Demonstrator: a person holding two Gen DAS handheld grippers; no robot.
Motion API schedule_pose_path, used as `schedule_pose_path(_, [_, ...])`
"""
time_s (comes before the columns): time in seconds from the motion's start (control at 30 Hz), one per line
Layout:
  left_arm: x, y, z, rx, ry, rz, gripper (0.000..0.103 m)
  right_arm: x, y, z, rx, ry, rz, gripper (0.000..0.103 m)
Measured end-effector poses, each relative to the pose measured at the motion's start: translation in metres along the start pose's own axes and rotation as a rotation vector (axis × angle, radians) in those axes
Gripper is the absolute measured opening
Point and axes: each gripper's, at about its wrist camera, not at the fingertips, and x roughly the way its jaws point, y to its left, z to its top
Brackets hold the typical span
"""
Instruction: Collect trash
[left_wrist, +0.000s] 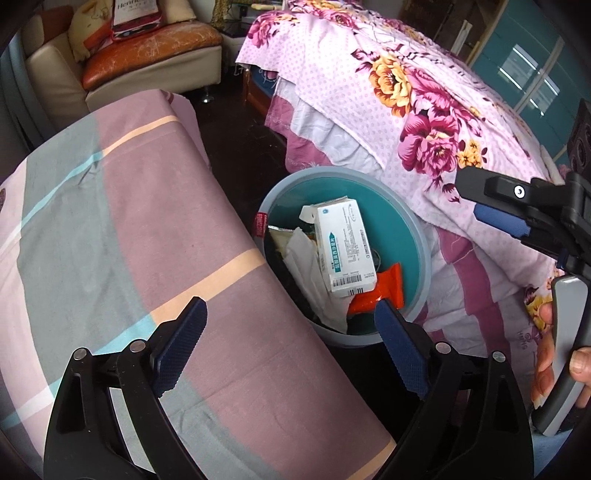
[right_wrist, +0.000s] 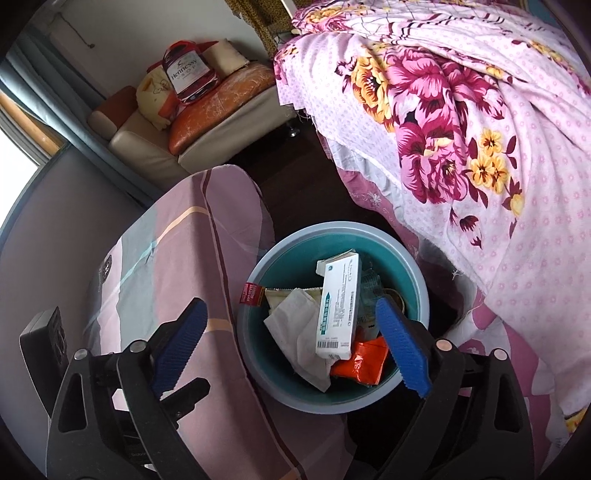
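The left gripper (left_wrist: 290, 347) hangs with its jaws spread wide and nothing between them, over the near rim of a round bin (left_wrist: 421, 236) that is grey outside and teal inside. The right gripper (right_wrist: 291, 349) is likewise spread and empty above the same bin (right_wrist: 417, 280). In the bin a white medicine box (left_wrist: 343, 245) lies on top, tilted, its barcode end toward the near rim. Under it sits crumpled white paper (left_wrist: 314, 273), and an orange packet (left_wrist: 384, 295) lies against the box's near end. A small red label (left_wrist: 260, 223) hangs at the bin's left rim; its print is perhaps too small to read. A striped cloth (left_wrist: 147, 206) covers the surface left of the bin, and a floral bedspread (left_wrist: 424, 110) drapes to its right
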Motion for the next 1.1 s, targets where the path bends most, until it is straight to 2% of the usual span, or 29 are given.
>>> schedule_pose_path(0.33, [-0.032, 0.017, -0.011, -0.061, -0.049, 0.047, 0.095, -0.017, 0.038, -0.022, -0.126, 0.001, -0.030, 0.096])
schedule_pose_path(0.53, [-0.046, 0.028, -0.021, -0.098, -0.044, 0.053, 0.099, -0.028, 0.064, -0.037, -0.221, -0.011, -0.068, 0.096])
schedule_pose_path(1.1, [-0.087, 0.047, -0.054, -0.142, -0.111, 0.092, 0.099, -0.059, 0.094, -0.063, -0.290, -0.036, -0.112, 0.096])
